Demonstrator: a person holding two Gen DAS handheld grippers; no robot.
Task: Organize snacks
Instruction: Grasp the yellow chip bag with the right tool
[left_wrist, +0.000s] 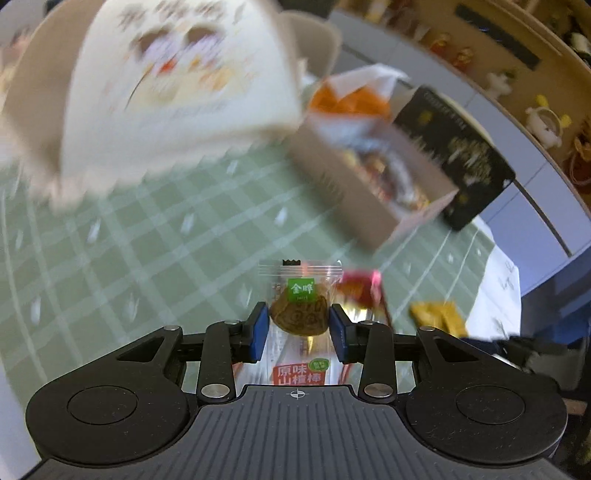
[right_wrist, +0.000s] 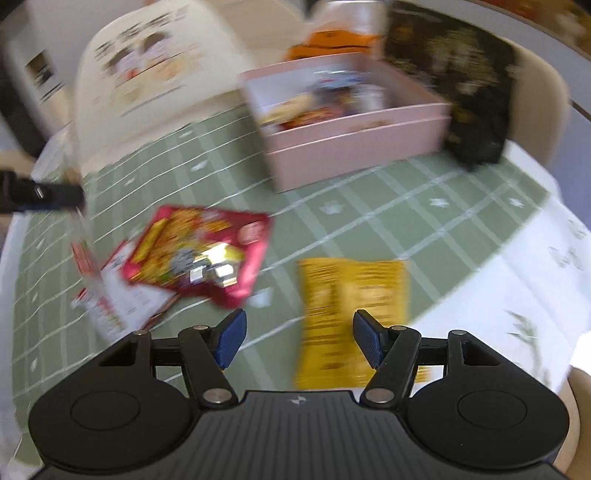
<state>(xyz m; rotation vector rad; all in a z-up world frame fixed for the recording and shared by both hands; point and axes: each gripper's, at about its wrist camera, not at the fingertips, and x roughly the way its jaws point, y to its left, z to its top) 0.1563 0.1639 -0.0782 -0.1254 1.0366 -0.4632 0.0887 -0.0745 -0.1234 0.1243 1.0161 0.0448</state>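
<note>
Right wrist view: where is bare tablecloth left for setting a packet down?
Free cloth lies between the pink box and the yellow packet, and right of that packet toward the white edge. Crowded at left: the red packet overlaps a white one.

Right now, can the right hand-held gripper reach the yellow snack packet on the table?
Probably yes. The right hand-held gripper is open and empty, and the yellow snack packet lies flat just ahead of it, nothing between.

Box (right_wrist: 354, 147) sits behind two packets (right_wrist: 199, 254) (left) and (right_wrist: 354, 295) — all on the tablecloth (right_wrist: 388, 218).
</note>
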